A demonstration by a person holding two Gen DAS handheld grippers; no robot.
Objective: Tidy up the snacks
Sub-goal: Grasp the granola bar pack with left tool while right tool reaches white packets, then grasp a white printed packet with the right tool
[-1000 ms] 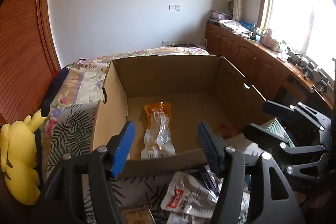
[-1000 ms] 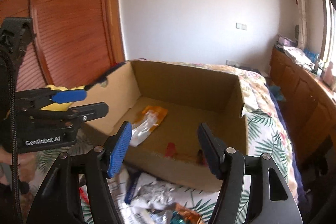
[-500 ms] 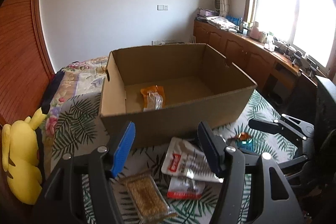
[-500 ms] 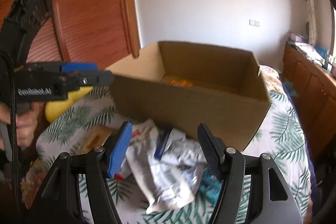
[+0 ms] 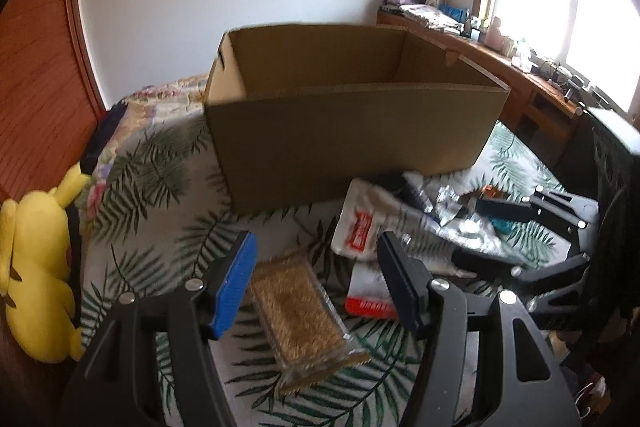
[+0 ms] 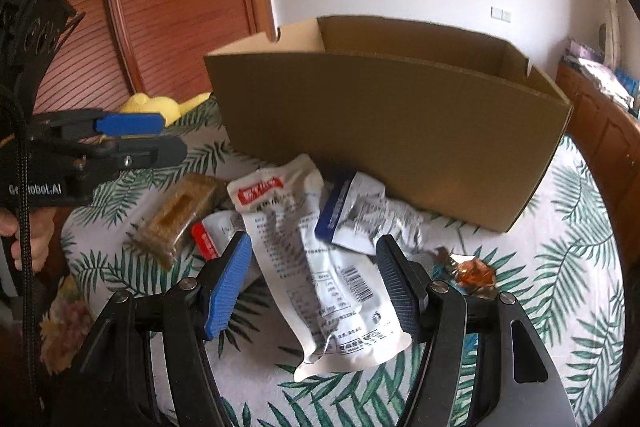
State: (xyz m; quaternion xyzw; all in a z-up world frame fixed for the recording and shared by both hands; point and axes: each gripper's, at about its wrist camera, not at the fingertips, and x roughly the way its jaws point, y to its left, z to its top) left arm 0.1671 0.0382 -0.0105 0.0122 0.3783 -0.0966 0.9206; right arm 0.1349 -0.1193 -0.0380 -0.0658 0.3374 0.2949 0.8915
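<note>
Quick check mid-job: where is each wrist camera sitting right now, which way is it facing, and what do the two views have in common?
Left wrist: rides the left hand-held gripper, angled down at the brown snack bar; the right hand-held gripper shows at right.
Right wrist: rides the right hand-held gripper, open over the white pouch; the left hand-held gripper and a hand show at left.
Shared: cardboard box, snack pile, yellow plush.

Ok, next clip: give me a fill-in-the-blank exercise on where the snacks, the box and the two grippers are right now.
1. The left gripper hovers over a clear pack of ____ bars.
2. The right gripper has a large ____ pouch between its open fingers.
3. The loose snacks lie on the leaf-print cover in front of an open ____ box.
4. The plush toy beside the bed is ____.

Missing words: golden-brown; white; cardboard; yellow
</note>
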